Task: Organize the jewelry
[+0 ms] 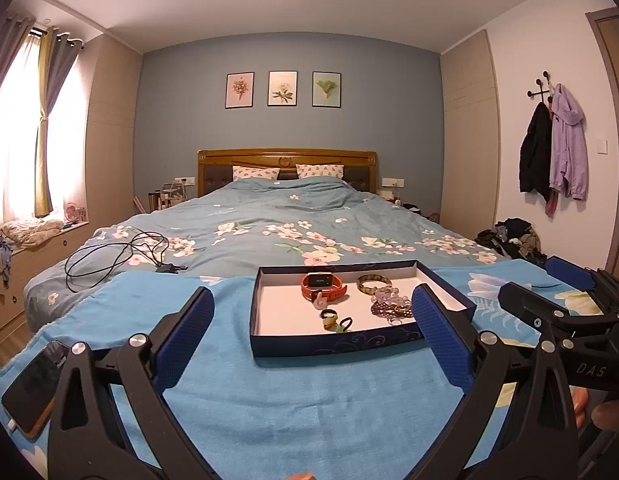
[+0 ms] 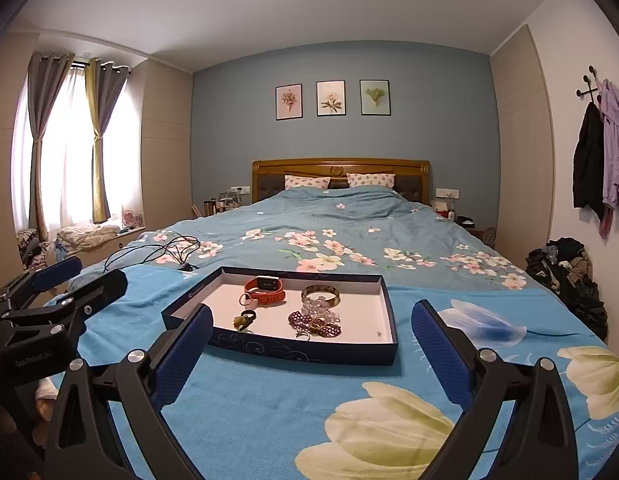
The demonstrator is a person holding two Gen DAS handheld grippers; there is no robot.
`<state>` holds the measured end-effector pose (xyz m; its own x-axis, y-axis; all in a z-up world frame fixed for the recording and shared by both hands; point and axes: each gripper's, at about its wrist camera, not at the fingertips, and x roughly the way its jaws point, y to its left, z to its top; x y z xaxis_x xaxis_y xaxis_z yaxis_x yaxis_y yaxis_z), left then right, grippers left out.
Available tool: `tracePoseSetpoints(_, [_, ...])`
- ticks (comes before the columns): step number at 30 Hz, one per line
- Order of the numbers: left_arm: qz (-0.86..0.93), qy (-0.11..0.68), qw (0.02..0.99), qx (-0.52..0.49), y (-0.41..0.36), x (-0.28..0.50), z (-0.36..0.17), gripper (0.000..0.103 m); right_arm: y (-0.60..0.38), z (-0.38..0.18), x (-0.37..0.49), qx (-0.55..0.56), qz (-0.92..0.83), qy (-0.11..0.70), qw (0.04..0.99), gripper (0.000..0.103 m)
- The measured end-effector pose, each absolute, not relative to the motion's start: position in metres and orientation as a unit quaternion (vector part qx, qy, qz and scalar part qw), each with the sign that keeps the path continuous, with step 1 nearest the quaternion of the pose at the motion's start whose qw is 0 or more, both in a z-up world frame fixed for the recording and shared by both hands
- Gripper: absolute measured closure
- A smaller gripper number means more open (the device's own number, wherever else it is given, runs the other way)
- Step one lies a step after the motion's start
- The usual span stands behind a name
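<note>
A shallow dark blue tray (image 1: 333,346) (image 2: 301,350) with a white floor lies on a blue flowered cloth at the foot of the bed. Inside it are an orange-red watch (image 1: 323,285) (image 2: 265,288), a brown-green bangle (image 1: 373,282) (image 2: 320,294), a clear bead bracelet (image 1: 389,294) (image 2: 319,306), a purple bead bracelet (image 1: 383,310) (image 2: 309,320), hair ties (image 1: 335,320) (image 2: 243,320) and a small ring (image 2: 303,335). My left gripper (image 1: 312,291) (image 2: 85,276) hovers open before the tray's near wall, holding nothing. My right gripper (image 2: 312,308) (image 1: 545,284) is open too, just right of it.
A phone (image 1: 33,388) lies on the cloth at the near left. A black cable (image 1: 117,256) (image 2: 169,252) is coiled on the duvet behind the tray's left side. Clothes are piled on the floor at the right (image 2: 565,272). A thumb (image 1: 609,416) shows at the right edge.
</note>
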<state>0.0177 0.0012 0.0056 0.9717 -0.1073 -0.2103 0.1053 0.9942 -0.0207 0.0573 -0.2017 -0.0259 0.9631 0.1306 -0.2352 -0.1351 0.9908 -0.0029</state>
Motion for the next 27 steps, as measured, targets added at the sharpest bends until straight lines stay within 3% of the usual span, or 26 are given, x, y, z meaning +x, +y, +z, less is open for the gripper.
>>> tracePoseSetpoints(27, [-0.043,0.098,0.994,-0.002,0.0012,0.0078,0.0094,0.006,-0.2043,-0.0225,0.0474,-0.006,0.054,0.11,0.992,0.007])
